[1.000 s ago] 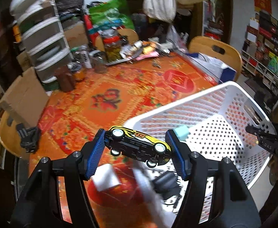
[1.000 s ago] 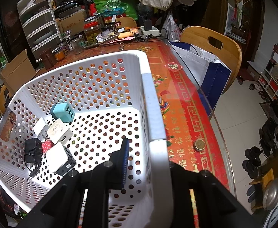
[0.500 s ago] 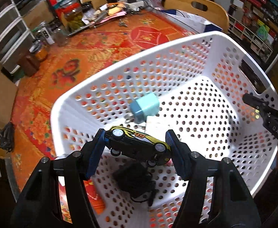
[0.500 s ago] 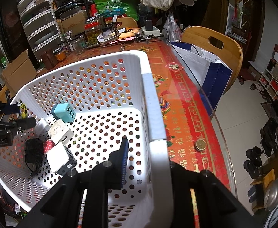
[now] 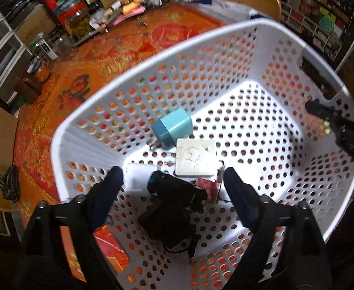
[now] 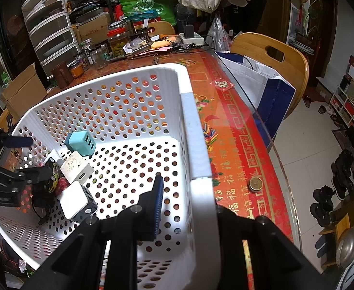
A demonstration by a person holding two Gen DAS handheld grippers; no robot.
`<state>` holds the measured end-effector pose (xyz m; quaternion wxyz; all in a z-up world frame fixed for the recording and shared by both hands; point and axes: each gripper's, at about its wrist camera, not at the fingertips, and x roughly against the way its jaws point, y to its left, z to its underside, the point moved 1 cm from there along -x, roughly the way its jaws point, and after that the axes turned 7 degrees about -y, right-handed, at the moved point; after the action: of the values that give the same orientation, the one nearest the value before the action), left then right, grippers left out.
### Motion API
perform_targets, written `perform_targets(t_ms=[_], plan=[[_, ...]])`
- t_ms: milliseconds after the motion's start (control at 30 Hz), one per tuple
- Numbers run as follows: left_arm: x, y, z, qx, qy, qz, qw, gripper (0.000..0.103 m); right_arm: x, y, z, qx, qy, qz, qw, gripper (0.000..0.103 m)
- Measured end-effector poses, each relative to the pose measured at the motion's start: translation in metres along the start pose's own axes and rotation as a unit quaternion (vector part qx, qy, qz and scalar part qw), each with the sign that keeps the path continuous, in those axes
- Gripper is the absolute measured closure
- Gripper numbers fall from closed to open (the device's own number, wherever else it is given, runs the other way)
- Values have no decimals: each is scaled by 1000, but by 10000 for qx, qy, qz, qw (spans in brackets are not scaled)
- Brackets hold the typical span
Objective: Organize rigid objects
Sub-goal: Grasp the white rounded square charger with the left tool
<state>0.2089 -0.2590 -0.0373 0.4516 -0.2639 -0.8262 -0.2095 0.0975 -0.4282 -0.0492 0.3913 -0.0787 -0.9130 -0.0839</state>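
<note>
Left gripper [image 5: 172, 183]: held over the near-left corner of the basket, pointed steeply down; its jaws are opening, and nothing is pressed by the pads.
Toy car [image 6: 53, 173]: seen in the right wrist view as a black and yellow shape lying among the chargers, just beside the left gripper's fingers; in the left wrist view it is blurred against a dark adapter and cannot be told apart clearly.
Right gripper [image 6: 186, 188]: closed on the basket's right wall, one finger inside and the other outside the rim.
Basket [image 5: 256, 55]: white, perforated, set on the bench [image 6: 235, 130], which is covered by a red and orange patterned cloth.
Basket contents: a teal charger [image 5: 173, 126] is lying near the far wall, a white charger [image 5: 196, 158] just beside it, a white and black cube charger [image 6: 76, 200] nearer the right gripper, and a black adapter with cable [image 5: 169, 227].
Surroundings: a coin [image 6: 255, 184] is seen on the bench, and a wooden chair [image 6: 273, 55] beside it.
</note>
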Motion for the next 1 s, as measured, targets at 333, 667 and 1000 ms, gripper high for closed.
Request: perform_targets(t_ms=[333,667,1000], plan=[[83,161,82,1771,-1234,-706,9739,0,0,0,1,18,37,16,10000,81],[-22,199,132,2414,-260,-129,9700,0,-1,1,0,27,80,40,10000,81],[-64,176,121,2470,-59,-439,9680,0,-1,0,-1,12,84,45,10000,81]])
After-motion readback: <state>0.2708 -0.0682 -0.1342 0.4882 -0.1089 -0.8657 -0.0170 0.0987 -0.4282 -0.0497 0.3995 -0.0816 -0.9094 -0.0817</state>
